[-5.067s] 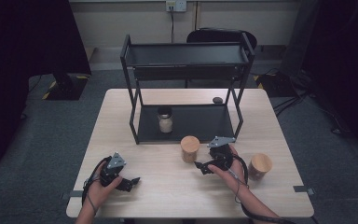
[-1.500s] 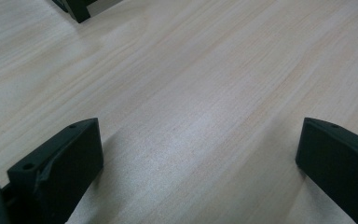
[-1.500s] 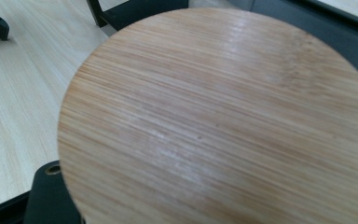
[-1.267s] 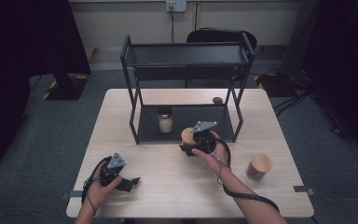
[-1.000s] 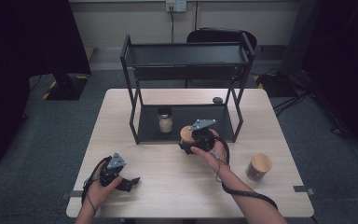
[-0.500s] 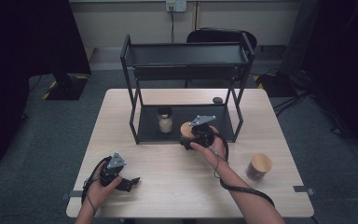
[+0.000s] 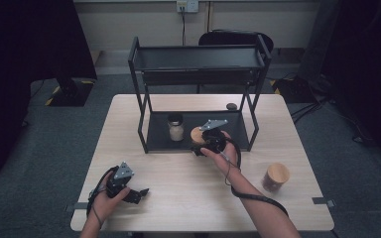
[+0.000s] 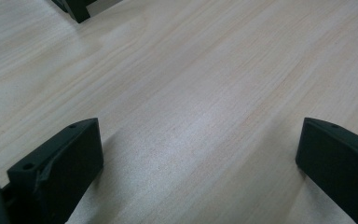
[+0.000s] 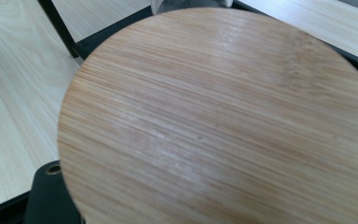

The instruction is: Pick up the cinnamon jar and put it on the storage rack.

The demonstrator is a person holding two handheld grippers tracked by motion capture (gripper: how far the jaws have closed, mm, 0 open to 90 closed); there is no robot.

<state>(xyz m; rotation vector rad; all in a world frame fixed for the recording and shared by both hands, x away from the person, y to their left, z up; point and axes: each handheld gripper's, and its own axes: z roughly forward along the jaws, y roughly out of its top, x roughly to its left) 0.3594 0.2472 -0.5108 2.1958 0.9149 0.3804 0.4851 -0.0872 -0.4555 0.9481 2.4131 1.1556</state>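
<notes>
Seen from above, a pale wooden table carries a black two-tier metal rack toward twelve o'clock. The right gripper is clamped on a jar with a bamboo lid, holding it at the front lip of the rack's lower shelf, near the table's centre. In the right gripper view the round lid sits close before the lens. The jar is probably glass: rigid, smooth-sided, breakable, moderately heavy, so its body below the lid looks the safest place to grip, since a loose lid could lift off. A smaller jar with a dark lid stands on that shelf at nine o'clock from the held one, leaving open shelf toward three o'clock. The rack's upright posts and upper tray limit headroom. A third jar waits at four o'clock. The left gripper rests at seven o'clock, jaws spread wide and empty.
</notes>
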